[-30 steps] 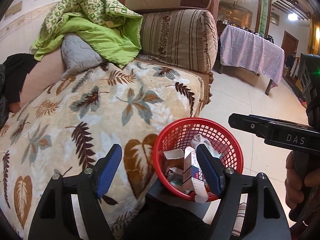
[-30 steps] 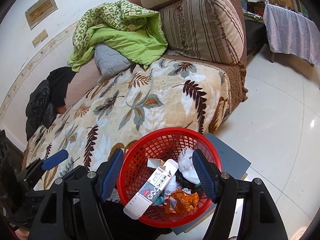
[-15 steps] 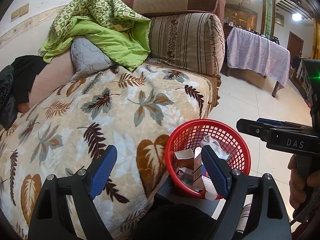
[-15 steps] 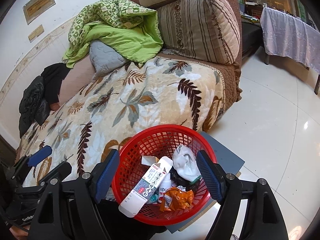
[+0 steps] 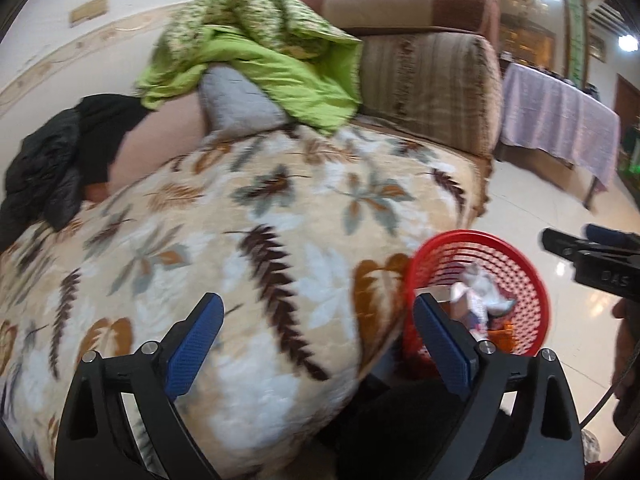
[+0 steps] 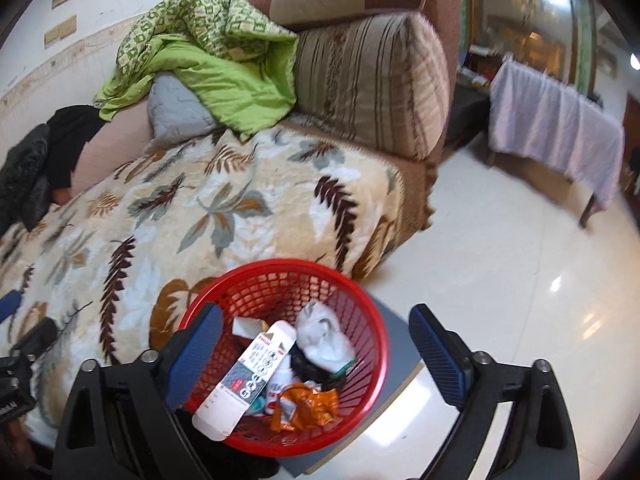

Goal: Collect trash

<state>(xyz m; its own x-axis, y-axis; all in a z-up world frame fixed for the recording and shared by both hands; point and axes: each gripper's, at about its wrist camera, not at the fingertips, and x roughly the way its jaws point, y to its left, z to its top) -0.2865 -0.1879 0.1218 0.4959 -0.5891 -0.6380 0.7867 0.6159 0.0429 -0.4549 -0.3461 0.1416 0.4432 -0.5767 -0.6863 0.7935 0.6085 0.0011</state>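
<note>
A red mesh basket (image 6: 360,408) stands on a grey board by the sofa and holds trash: a white carton (image 6: 248,376), a crumpled white tissue (image 6: 324,336), an orange wrapper (image 6: 308,404). My right gripper (image 6: 316,344) is open and empty, hovering above the basket. My left gripper (image 5: 318,332) is open and empty over the leaf-patterned blanket (image 5: 248,248); the basket (image 5: 520,276) lies to its right there, and the right gripper's body (image 5: 592,264) shows at the right edge.
A green quilt (image 6: 208,52), a grey pillow (image 6: 176,108) and a striped cushion (image 6: 368,84) lie at the sofa's back. Black clothes (image 6: 36,164) are at the left. A cloth-covered table (image 6: 556,120) stands on the shiny tiled floor (image 6: 520,272).
Both grippers have drawn back and turned left. The basket has slid right in the left wrist view and sits lower left of centre in the right wrist view. Both stay open.
</note>
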